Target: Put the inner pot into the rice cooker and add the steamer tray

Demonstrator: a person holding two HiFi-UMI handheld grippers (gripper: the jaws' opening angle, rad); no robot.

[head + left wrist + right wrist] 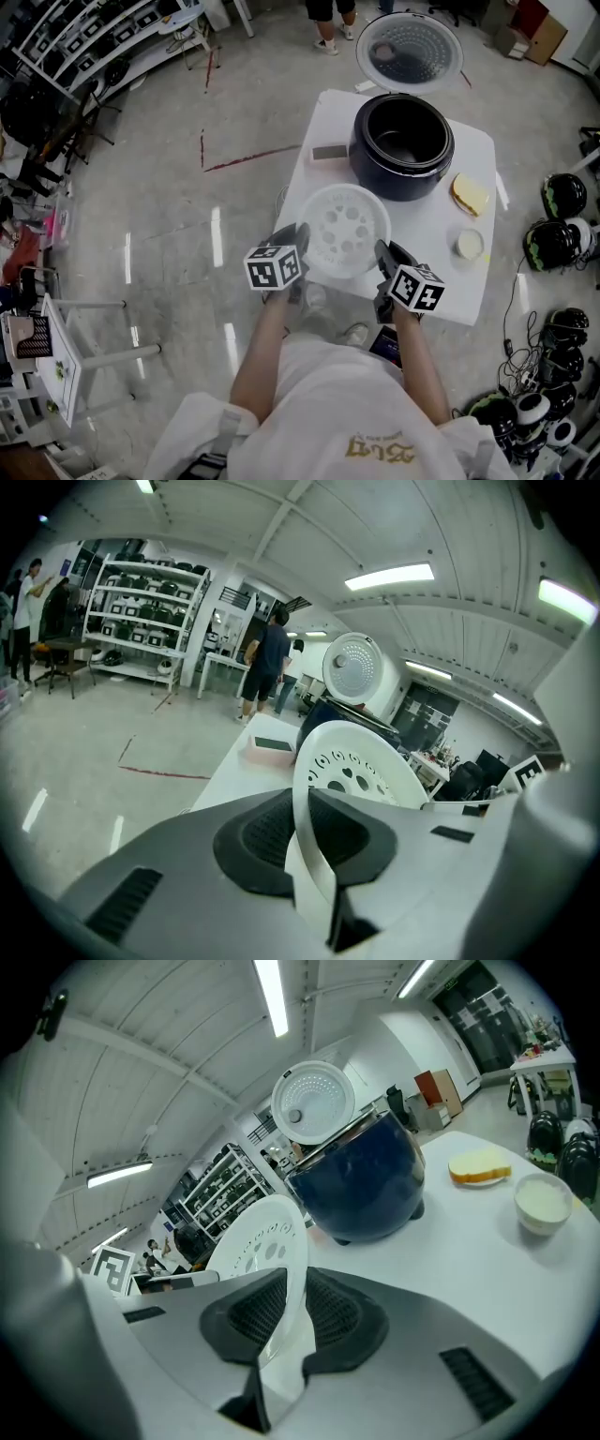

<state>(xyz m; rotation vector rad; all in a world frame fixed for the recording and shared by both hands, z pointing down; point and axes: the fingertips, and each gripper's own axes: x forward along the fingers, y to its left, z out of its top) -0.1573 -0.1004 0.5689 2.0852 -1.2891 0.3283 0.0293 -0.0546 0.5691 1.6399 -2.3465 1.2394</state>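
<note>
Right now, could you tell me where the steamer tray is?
Head view, centre: the tray is held between the left gripper and right gripper, nearer than the cooker.

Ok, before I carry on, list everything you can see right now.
steamer tray: one, white, held at opposite rims, over the table's near side
rice cooker: one, dark blue, table's far side
lid: one, white, standing open behind the cooker
block: one, pale with dark top, left of the cooker
yellow piece: one, right of the cooker
small cup: one, white, table's right side
table: one, white
helmets: several, dark, floor at right
left gripper: shut on the tray's left rim
right gripper: shut on the tray's right rim
</note>
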